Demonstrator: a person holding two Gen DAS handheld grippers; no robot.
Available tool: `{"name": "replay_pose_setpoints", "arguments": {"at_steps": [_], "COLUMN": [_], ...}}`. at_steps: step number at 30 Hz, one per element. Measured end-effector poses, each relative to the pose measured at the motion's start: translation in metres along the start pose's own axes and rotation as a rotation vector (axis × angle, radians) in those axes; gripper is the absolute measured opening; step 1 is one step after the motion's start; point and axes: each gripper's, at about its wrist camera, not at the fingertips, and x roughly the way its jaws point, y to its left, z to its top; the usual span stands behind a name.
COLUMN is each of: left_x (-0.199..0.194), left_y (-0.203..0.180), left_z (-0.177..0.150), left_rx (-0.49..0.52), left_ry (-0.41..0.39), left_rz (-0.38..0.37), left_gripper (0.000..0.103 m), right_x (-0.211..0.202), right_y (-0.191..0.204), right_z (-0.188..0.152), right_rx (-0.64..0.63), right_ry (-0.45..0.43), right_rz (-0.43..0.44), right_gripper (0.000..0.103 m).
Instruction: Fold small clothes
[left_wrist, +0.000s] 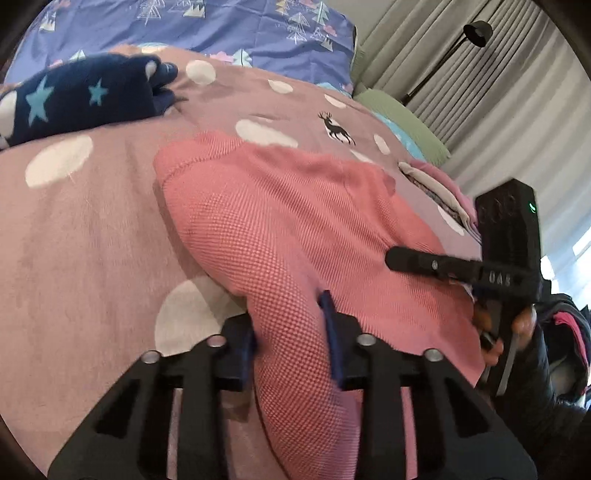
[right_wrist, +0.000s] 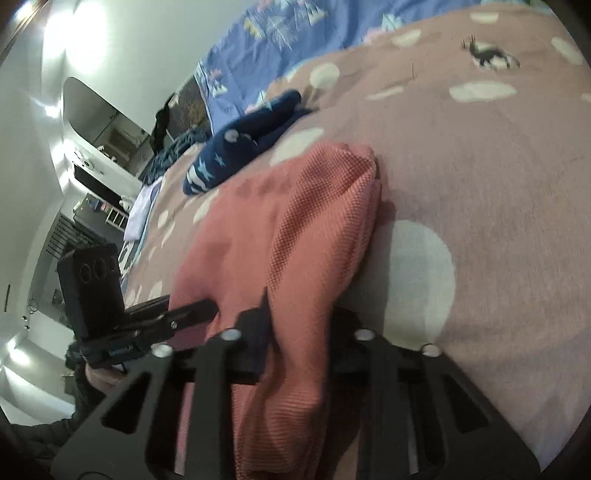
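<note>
A pink waffle-knit garment (left_wrist: 295, 221) lies on the mauve polka-dot blanket (left_wrist: 92, 221). My left gripper (left_wrist: 291, 332) is shut on its near left edge, cloth bunched between the blue pads. The right gripper's fingers (left_wrist: 424, 262) rest on the garment's right side in this view. In the right wrist view the garment (right_wrist: 280, 236) runs between the jaws of my right gripper (right_wrist: 299, 339), which is shut on its near edge. The left gripper (right_wrist: 155, 325) shows at the lower left, gripping the same garment.
A dark blue star-print garment (left_wrist: 77, 99) (right_wrist: 240, 147) lies further back on the blanket. A blue patterned sheet (left_wrist: 221, 26) covers the head of the bed. Folded clothes (left_wrist: 439, 192) sit at the right edge. Curtains and a lamp (left_wrist: 476, 33) stand beyond.
</note>
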Motion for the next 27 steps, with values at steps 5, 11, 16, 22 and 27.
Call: {"name": "replay_pose_setpoints", "arguments": {"at_steps": [5,11,16,22,27], "left_x": [-0.036,-0.068,-0.049,0.01,0.055], "left_y": [-0.061,-0.118,-0.139,-0.137,-0.125], "left_z": [0.017,0.088,0.17,0.235,0.258], "left_rx": [0.242,0.409,0.475,0.52,0.537], "left_ry": [-0.117,-0.244,-0.25,-0.23,-0.206], "left_rz": [0.106,0.142,0.199,0.275,0.331], "left_gripper": [0.028,0.028,0.028,0.028,0.028], "right_x": [-0.049,-0.118,-0.122,-0.096,-0.055], "right_y": [0.031,0.067,0.064,0.023,-0.016], "right_z": [0.01,0.074,0.141,0.2,0.231], "right_rx": [-0.039,-0.143,-0.179,-0.132,-0.097], "right_ry": [-0.158,-0.375,-0.448,-0.466,-0.435], "right_rz": [0.015,-0.053,-0.157,-0.209,-0.254], "right_gripper": [0.018,0.018,0.018,0.018,0.018]}}
